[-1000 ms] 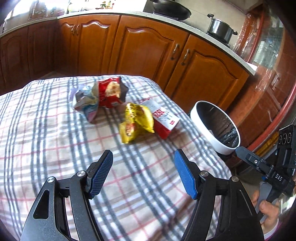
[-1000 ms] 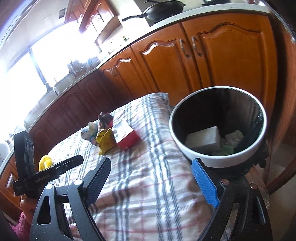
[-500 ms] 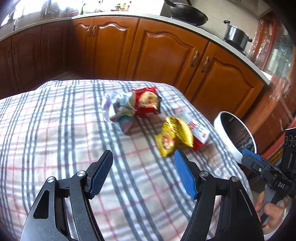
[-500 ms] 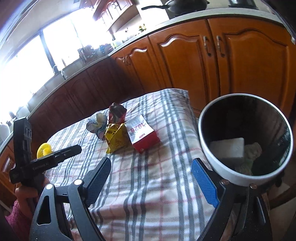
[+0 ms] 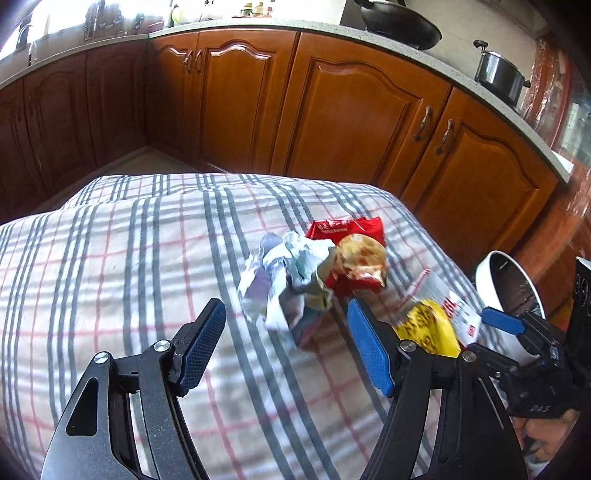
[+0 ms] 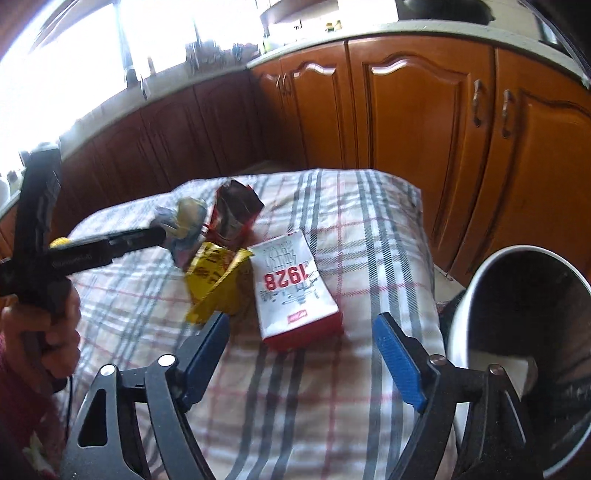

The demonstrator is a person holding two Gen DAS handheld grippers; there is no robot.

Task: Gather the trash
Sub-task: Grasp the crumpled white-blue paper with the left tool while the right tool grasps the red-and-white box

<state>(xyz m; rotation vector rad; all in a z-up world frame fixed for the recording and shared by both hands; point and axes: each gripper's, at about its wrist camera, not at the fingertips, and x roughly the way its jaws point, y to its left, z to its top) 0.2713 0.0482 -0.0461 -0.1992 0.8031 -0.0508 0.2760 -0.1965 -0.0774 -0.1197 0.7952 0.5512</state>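
Note:
Trash lies on the checked tablecloth (image 5: 110, 258): a crumpled pale wrapper (image 5: 284, 280), a red snack bag (image 5: 351, 254), a yellow bag (image 5: 428, 328) and a red-and-white "1928" carton (image 6: 291, 291). My left gripper (image 5: 286, 343) is open, with the pale wrapper just ahead between its fingers. My right gripper (image 6: 304, 358) is open, with the carton just ahead and the yellow bag (image 6: 214, 280) by its left finger. The white trash bin (image 6: 517, 354) stands at the right of the table.
Brown kitchen cabinets (image 5: 332, 110) run behind the table. A wok (image 5: 399, 26) and a pot (image 5: 498, 77) sit on the counter. The bin (image 5: 506, 284) holds some white trash (image 6: 517, 373). The left gripper shows in the right wrist view (image 6: 92, 251).
Both grippers have moved forward toward the trash pile. The left one has closed in on the pale wrapper, the right one on the carton. Both stay open.

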